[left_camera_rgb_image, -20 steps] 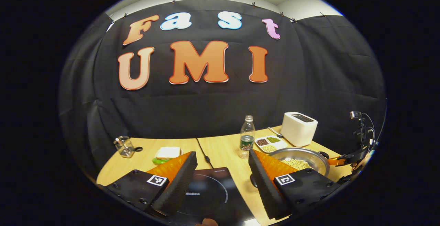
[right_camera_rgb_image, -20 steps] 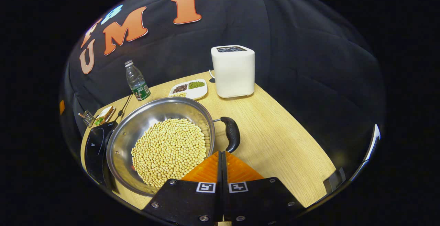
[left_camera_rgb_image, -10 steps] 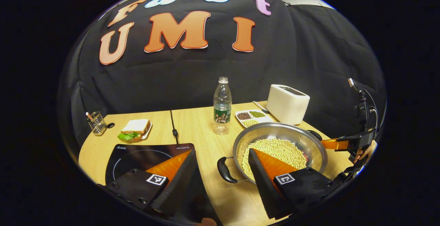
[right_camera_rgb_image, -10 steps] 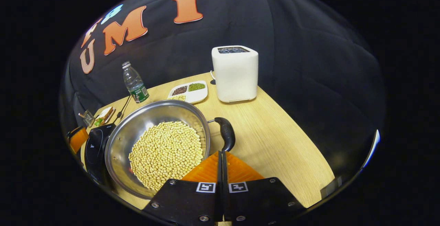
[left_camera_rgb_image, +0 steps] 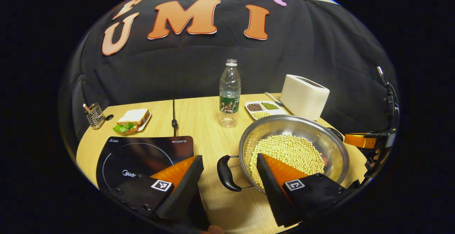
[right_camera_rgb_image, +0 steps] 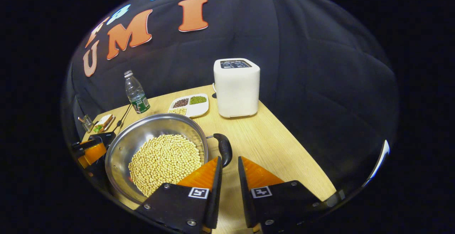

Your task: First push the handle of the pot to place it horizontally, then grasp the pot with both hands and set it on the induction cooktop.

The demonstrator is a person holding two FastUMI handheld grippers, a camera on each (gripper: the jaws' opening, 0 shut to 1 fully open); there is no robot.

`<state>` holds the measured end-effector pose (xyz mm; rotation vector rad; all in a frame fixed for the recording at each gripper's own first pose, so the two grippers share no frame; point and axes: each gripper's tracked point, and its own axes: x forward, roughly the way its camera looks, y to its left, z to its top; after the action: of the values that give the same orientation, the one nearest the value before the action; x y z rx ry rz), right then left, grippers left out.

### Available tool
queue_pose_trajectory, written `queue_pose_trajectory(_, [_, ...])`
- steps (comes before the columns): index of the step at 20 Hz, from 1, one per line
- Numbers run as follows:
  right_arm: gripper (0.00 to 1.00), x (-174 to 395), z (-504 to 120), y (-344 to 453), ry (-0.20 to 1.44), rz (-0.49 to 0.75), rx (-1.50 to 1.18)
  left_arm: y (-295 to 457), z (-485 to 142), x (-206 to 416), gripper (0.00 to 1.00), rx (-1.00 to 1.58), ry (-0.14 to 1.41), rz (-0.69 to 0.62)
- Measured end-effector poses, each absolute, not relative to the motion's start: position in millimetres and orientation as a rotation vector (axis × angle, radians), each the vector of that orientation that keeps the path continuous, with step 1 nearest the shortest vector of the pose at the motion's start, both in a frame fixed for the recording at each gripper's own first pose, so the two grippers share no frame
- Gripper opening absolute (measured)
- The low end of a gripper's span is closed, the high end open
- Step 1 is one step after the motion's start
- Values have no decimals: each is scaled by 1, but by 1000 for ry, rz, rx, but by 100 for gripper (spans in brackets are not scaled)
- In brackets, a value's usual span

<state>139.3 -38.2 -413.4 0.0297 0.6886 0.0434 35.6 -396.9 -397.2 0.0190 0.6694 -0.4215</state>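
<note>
The pot [left_camera_rgb_image: 294, 153] in front of me is a wide steel one, its bottom covered with pale yellow beans [left_camera_rgb_image: 288, 154]. Behind it a white divided dish [left_camera_rgb_image: 265, 108] holds dark, green and pale beans in separate compartments, and a clear water bottle [left_camera_rgb_image: 229, 93] stands upright just beside that dish. A small wire holder [left_camera_rgb_image: 94, 115] sits at the far corner of the counter [left_camera_rgb_image: 199, 120].

From my left gripper view I see the black induction cooktop [left_camera_rgb_image: 142, 155] flat on the counter, near the pot's left side but not touching it, a sandwich on a plate [left_camera_rgb_image: 132, 120] beyond it, and the pot's left handle [left_camera_rgb_image: 225, 173]. My right gripper view gives the pot's right handle [right_camera_rgb_image: 225, 149] and the white toaster [right_camera_rgb_image: 236, 87] close up.

My left gripper [left_camera_rgb_image: 227, 171] is spread wide, with the left handle lying between its fingers, untouched. My right gripper [right_camera_rgb_image: 229, 170] is parted a little, hovering just short of the right handle, with nothing held.
</note>
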Motion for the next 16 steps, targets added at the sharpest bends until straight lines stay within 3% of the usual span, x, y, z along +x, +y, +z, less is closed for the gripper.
queue_pose_trajectory(1, [29, 141, -409, -33, 668, 53, 16, -398, -400, 37, 100, 23, 680, -422])
queue_pose_trajectory(2, [47, 146, -402, -32, 636, 60, -1, -399, -403, 37, 100, 26, 692, -423])
queue_pose_trajectory(3, [52, 151, -397, -30, 611, 68, -11, -401, -407, 37, 100, 29, 708, -425])
queue_pose_trajectory(6, [80, 162, -394, -20, 589, 91, -8, -405, -420, 39, 99, 33, 748, -427])
queue_pose_trajectory(10, [89, 168, -417, -18, 659, 96, -20, -411, -438, 38, 100, 31, 811, -440])
queue_pose_trajectory(16, [89, 174, -447, -18, 755, 92, 4, -421, -460, 40, 98, 15, 884, -451])
